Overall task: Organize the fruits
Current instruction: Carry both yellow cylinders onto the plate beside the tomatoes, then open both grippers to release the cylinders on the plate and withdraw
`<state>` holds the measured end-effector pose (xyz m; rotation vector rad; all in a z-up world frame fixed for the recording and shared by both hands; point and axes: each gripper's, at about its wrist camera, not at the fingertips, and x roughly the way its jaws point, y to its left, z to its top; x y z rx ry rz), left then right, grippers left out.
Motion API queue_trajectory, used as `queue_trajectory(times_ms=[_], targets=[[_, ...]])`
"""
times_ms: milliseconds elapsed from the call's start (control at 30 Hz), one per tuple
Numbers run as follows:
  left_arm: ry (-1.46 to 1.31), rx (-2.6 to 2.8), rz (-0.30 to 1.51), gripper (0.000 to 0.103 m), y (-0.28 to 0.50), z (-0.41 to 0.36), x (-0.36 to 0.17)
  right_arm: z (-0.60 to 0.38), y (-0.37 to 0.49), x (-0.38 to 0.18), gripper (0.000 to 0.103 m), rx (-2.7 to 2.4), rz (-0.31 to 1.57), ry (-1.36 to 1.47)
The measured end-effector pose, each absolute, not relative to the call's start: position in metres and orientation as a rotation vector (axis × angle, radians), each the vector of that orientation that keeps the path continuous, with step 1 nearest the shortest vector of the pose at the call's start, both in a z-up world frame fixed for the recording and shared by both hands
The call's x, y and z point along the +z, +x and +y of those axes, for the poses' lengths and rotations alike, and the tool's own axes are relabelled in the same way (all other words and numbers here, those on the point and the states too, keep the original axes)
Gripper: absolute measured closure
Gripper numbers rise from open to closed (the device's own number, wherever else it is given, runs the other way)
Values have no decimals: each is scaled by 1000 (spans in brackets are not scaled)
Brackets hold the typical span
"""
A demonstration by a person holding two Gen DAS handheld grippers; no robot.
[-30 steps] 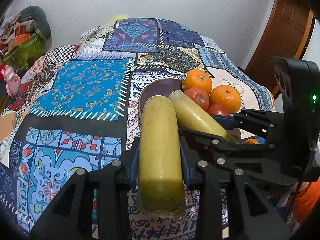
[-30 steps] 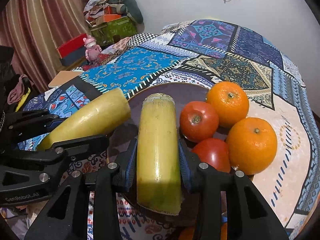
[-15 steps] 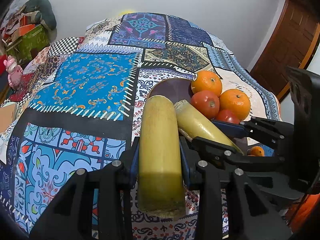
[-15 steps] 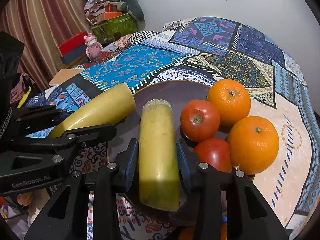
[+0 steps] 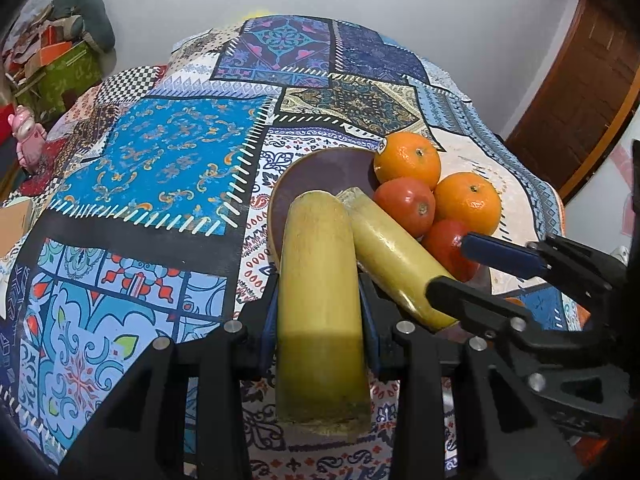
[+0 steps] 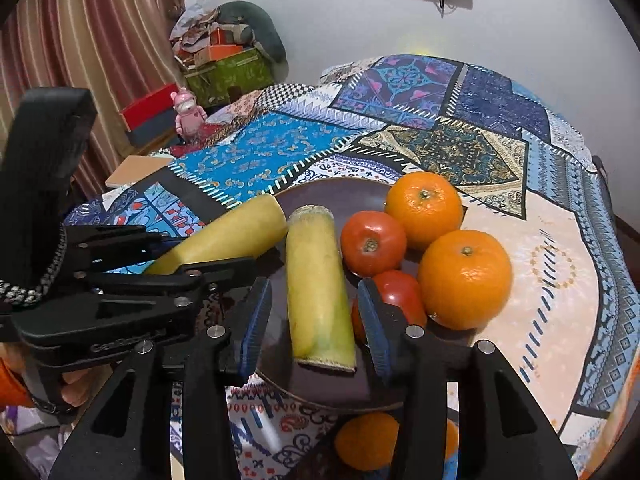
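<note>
Black plastic left gripper (image 5: 320, 332) and right gripper (image 6: 316, 320), blue ribbed pads (image 6: 256, 322), silver screws, faint embossed lettering

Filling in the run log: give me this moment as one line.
left gripper: shut on yellow piece | right gripper: open, jaws clear of second piece on plate | oranges, tomatoes on plate

right claw (image 6: 316, 320) opened, banana piece (image 6: 318, 288) released onto plate (image 6: 360, 196)

You're in a home, likely a bedroom: a patchwork bedspread (image 6: 460, 120) fills the frame's middle, striped curtains (image 6: 100, 40) hang upper left, cluttered boxes (image 6: 228, 68) and a pink toy (image 6: 186, 114) sit behind, a wooden door (image 5: 580, 92) at right.
</note>
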<state>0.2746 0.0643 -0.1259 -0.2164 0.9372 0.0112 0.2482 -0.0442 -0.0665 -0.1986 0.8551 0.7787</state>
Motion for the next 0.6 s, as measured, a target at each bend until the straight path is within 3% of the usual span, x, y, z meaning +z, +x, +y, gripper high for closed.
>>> queue_trajectory(times_ms=[300, 400, 600], targets=[[-212, 59, 921, 66, 278, 56, -120, -61, 246, -63, 61, 766, 837, -174], [-200, 33, 928, 52, 276, 50, -119, -65, 245, -62, 61, 759, 832, -176], [-162, -14, 929, 51, 269, 37, -115, -72, 243, -62, 61, 751, 824, -168]])
